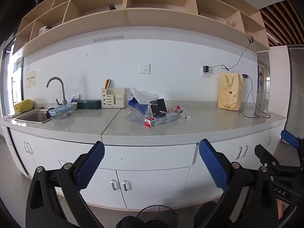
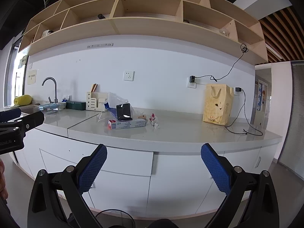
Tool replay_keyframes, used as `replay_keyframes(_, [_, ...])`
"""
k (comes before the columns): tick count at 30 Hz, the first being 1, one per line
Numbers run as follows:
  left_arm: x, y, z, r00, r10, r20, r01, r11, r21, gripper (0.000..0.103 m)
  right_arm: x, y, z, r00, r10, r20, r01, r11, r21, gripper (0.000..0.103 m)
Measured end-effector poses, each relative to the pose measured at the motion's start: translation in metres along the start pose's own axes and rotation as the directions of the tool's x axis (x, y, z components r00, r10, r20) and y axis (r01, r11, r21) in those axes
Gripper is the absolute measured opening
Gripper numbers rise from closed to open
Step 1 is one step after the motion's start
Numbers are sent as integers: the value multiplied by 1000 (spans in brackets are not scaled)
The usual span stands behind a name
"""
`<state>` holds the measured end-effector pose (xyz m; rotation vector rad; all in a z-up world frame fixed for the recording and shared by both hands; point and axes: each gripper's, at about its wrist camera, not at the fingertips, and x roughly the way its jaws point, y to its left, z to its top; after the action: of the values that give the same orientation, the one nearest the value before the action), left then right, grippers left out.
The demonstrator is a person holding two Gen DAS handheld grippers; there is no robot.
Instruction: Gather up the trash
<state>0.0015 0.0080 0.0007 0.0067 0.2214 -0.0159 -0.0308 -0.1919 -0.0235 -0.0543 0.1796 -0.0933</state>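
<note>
Currently both grippers sit low in their frames, well short of the counter (image 1: 199, 125), facing white cabinet doors. Left gripper (image 1: 152, 163): 2 blue pads spread wide apart, nothing between them. Right gripper (image 2: 153, 166): same state, pads splayed, nothing held.

Trash lies in a loose cluster at frame centre on the counter:
- toothpaste box (image 1: 161, 121), lying flat, nearest the counter edge;
- black foil packet (image 1: 158, 106), standing just behind the box;
- clear and blue plastic bags (image 1: 139, 102), left of the packet;
- small crumpled wrapper (image 1: 187, 116), just right of the box.

Right of centre, a yellow paper bag (image 1: 230, 91) stands upright, well apart from the cluster. Left of frame: sink (image 1: 35, 117) with faucet (image 1: 57, 88).

The right wrist view catches the left gripper at its left edge.
</note>
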Motion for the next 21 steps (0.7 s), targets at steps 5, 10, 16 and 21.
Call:
replay_keyframes(5, [-1,-1,2,1000,3,4,-3,1000,-10,99,8,-5,0,998,48,-45,-47,998,36,100])
replay_keyframes(10, [-1,-1,2,1000,5,6,-5,1000,-10,99,14,-6,-2,997,40,-64,-38,998,41,100])
replay_keyframes(16, [-1,-2,-2,1000,-4,4,4,1000,-1,99,14,-6,-3,998,18,-53,-17,999,28,100])
replay_keyframes(21, [-1,-4,-3,1000,-10,3,10,1000,8,99,13,-6,-5,999,13,-47,-12,1000,18,100])
